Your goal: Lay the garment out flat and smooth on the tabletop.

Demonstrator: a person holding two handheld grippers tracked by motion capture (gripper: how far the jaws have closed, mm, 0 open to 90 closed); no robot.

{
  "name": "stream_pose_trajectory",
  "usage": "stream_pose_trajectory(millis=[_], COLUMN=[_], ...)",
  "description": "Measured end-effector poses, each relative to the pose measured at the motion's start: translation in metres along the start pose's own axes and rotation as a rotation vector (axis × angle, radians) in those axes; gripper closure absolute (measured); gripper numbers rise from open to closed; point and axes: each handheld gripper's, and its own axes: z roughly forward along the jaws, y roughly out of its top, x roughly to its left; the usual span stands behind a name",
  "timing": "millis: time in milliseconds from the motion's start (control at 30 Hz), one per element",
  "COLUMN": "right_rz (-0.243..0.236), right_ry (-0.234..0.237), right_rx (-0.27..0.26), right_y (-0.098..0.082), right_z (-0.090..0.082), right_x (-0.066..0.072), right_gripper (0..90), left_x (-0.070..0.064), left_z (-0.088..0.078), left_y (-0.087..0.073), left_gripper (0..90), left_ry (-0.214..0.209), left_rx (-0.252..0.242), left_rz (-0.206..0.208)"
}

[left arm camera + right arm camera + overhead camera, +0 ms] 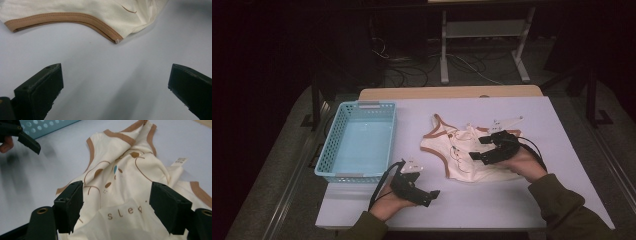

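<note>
White table (522, 200), garment (457, 150) neckline away

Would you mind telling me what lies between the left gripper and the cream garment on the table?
Nothing: in the left gripper view, only bare white table separates the left gripper, fingers apart, from the garment's brown-trimmed edge.

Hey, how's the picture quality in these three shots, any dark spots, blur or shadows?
High view: the room beyond the table is nearly black, the tabletop evenly lit. Left gripper view: sharp on the shirt hem, with soft jaw shadows on the table. Right gripper view: the print is clear, but the left gripper at the top corner is smeared, with a blurry shadow under it.
</note>
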Motion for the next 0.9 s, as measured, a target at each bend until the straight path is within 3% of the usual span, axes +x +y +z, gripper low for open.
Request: stream_pose_trajectory(millis=[633, 900], right_rz=[0.011, -0.02], right_ry=[0.02, 0.02], right_rx=[0.072, 0.128], right_y=[-0.04, -0.052], right_z=[-0.016, -0.008], right_x=[0.01, 0.012], right_gripper=[25.9, 24.7], left_x=[0.0, 0.0], left_z=[-0.001, 0.0], left_y=[0.0, 0.0], left_gripper=[0.0, 0.0], left_ry=[0.0, 0.002], left_rx=[0.007, 0.009], left_rz=[0.009, 0.009])
